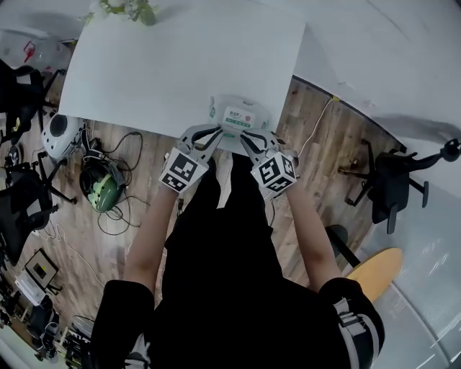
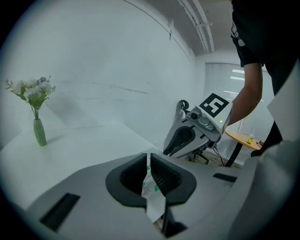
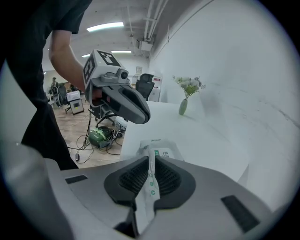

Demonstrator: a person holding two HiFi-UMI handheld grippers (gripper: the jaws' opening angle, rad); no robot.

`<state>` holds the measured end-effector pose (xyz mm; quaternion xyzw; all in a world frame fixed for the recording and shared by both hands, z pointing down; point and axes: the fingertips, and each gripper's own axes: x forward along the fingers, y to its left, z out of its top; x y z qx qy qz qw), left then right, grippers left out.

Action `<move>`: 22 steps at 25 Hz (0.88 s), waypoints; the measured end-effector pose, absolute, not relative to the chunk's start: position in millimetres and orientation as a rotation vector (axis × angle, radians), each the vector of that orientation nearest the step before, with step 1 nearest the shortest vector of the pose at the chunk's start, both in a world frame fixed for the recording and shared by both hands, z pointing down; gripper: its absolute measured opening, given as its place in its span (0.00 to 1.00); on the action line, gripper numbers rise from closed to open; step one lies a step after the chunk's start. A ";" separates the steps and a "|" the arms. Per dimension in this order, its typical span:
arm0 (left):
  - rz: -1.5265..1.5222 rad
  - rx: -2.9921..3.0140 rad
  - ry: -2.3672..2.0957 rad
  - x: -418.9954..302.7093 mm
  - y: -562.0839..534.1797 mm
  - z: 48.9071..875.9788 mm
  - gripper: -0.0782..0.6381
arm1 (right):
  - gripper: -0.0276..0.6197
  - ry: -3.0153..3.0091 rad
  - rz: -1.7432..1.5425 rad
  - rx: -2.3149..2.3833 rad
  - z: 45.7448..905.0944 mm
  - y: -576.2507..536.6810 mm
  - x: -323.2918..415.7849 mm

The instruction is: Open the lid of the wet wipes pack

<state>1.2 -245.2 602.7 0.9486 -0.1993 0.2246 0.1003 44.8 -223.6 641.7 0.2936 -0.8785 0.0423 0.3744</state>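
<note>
A white table [image 1: 180, 65] seen from above, with the wet wipes pack [image 1: 220, 107] lying flat at its near edge, towards the near right corner. We stand just behind it, a gripper in each hand. The left gripper [image 1: 215, 130] has its jaws nearly together, pinching the thin wrapper film at the pack's near left end. The right gripper [image 1: 253, 134] does the same at the near right end, with a strip of the sealed seam between its ribbed pads. We judge that this two-sided grip is there to keep the soft pack from sliding or folding. The lid [image 1: 240, 116] faces up in the middle of the pack, looks closed, and neither gripper touches it. A small vase of flowers [image 1: 131, 10] stands at the far edge, well apart.
</note>
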 end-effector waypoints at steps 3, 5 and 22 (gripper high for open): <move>0.666 2.806 -0.607 0.9 -255.0 616.1 0.14 | 0.13 -2.248 0.143 0.742 654.9 -231.0 41.7; 0.665 2.792 -0.620 1.5 -257.8 626.9 0.15 | 0.14 -2.244 0.153 0.740 663.1 -233.6 41.4; 0.756 2.719 -0.636 9.7 -266.9 696.3 0.27 | 0.19 -2.201 0.042 0.715 689.5 -256.8 29.2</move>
